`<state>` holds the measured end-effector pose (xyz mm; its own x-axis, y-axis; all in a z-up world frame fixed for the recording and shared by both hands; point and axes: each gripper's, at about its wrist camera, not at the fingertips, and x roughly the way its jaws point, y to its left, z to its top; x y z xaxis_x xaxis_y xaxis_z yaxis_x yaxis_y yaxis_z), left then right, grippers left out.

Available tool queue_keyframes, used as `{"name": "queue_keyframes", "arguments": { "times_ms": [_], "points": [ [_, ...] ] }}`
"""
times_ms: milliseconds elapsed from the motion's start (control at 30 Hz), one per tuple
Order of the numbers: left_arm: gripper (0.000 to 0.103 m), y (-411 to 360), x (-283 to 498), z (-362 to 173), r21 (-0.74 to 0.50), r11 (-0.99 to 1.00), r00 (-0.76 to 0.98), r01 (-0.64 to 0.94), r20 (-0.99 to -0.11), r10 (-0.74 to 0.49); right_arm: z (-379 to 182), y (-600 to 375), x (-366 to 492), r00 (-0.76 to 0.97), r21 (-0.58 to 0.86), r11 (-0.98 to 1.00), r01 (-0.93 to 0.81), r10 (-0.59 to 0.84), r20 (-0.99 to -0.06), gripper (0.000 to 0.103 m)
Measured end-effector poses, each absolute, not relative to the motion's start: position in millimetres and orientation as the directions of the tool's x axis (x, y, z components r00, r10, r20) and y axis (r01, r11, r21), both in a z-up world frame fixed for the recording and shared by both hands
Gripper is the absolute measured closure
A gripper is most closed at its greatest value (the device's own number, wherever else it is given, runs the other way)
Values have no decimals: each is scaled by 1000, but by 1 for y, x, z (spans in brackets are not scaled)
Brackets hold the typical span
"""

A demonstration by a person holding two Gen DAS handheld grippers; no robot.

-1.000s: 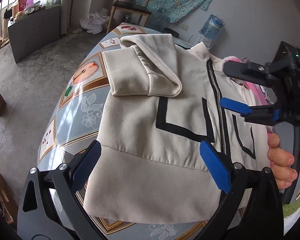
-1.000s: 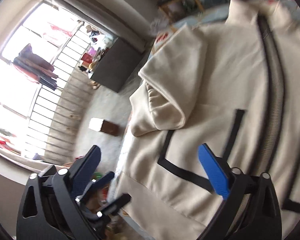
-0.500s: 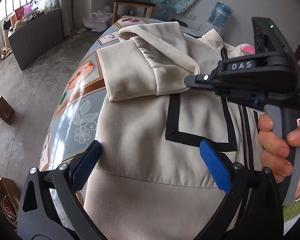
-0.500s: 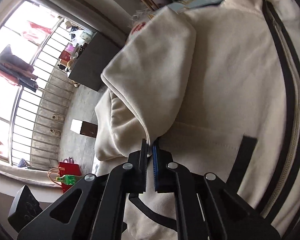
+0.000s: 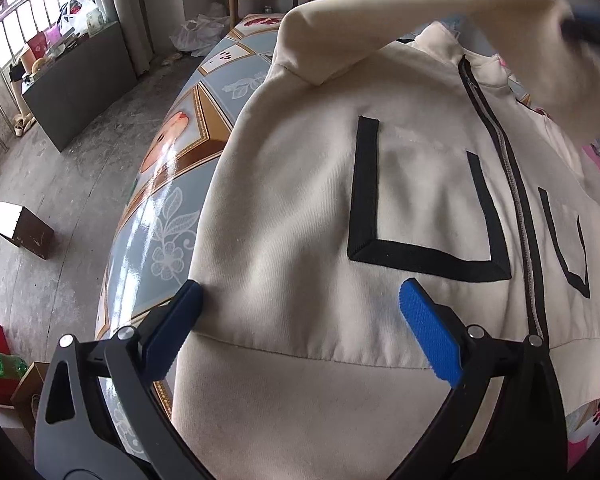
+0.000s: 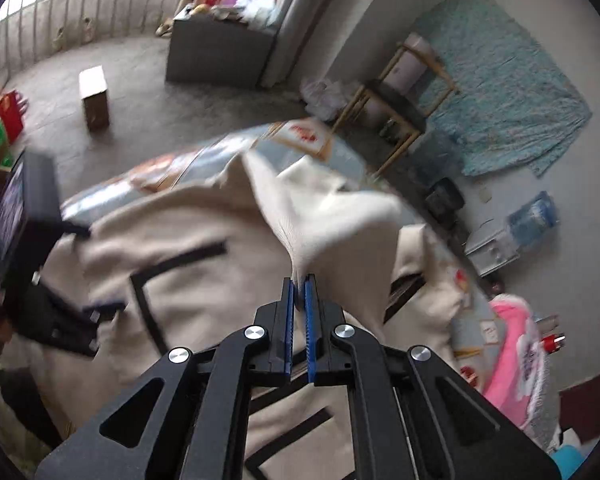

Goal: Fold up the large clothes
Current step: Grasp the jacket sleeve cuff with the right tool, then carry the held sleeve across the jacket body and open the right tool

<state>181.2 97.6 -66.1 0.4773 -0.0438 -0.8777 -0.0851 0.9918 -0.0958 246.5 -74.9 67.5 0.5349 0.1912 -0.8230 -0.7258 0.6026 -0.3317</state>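
Right wrist view: the right hand-held gripper [image 6: 299, 280] is clamped on the sleeve [image 6: 332, 216], which half a second ago lay folded on the jacket [image 5: 380, 208] and is now hoisted toward 1 o'clock, so the fold is being redone. Left wrist view alone shows the left hand-held gripper [image 5: 300, 312] spread wide over the hem on the tabletop [image 5: 160, 208]

One cream zip jacket [image 5: 400, 208] lies ahead of the left gripper [image 5: 300, 320], bearing three black angular stripes. Two grippers show: the left spread wide, the right gripper [image 6: 299, 280] pinched on one sleeve [image 6: 332, 220]. Beyond the right gripper stand one wooden chair [image 6: 400, 108], one water jug [image 6: 534, 216], and one small box [image 6: 95, 98].
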Motion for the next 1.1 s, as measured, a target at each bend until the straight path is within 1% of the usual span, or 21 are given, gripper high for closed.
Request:
{"name": "queue_keyframes", "arguments": {
  "times_ms": [67,100,167,200,233,267,300,367,467,533,567,733,833,900,1000,1100],
  "points": [
    [8,97,183,-66,-95,991,472,-90,-881,-41,30,-102,233,409,-197,658,-727,184,-894,95],
    [8,98,183,-67,-91,992,470,-89,-882,-39,19,-114,231,372,-140,696,-704,194,-908,95],
    [7,97,185,-68,-76,993,463,-86,-886,-28,6,-157,232,293,50,806,-589,270,-917,94],
    [7,95,186,-69,-68,994,460,-87,-888,-21,3,-182,238,269,133,841,-524,312,-911,91],
    [7,94,187,-69,-63,994,456,-93,-890,-14,2,-214,245,252,259,873,-413,383,-889,88],
    [7,95,186,-69,-65,993,454,-101,-891,-12,1,-238,249,253,351,878,-325,439,-862,80],
    [7,96,187,-69,-70,991,453,-115,-891,-10,-1,-267,254,268,454,864,-220,501,-823,73],
    [7,96,188,-69,-75,987,456,-139,-890,-4,-8,-301,263,288,553,829,-76,550,-784,71],
    [7,93,188,-70,-56,986,456,-156,-890,21,-27,-312,274,264,658,751,51,626,-734,71],
    [7,91,189,-70,-44,986,453,-160,-891,34,-42,-311,279,230,682,723,113,649,-726,71],
    [7,91,190,-71,-43,985,452,-164,-891,37,-48,-307,279,216,670,730,137,638,-739,71],
    [7,94,191,-69,-66,980,448,-190,-894,26,-74,-288,278,212,673,720,169,640,-738,71],
    [7,103,192,-59,-140,967,474,-213,-880,-23,-72,-280,286,239,648,743,167,607,-758,71],
    [7,108,199,-50,-150,966,492,-212,-870,-28,-73,-279,290,237,645,744,173,605,-760,71],
    [7,107,218,-36,-89,977,516,-193,-856,24,-68,-274,290,237,637,752,172,596,-767,71],
    [7,102,241,-31,0,986,519,-169,-850,90,-58,-273,292,279,607,776,171,553,-785,71]
  ]
}}
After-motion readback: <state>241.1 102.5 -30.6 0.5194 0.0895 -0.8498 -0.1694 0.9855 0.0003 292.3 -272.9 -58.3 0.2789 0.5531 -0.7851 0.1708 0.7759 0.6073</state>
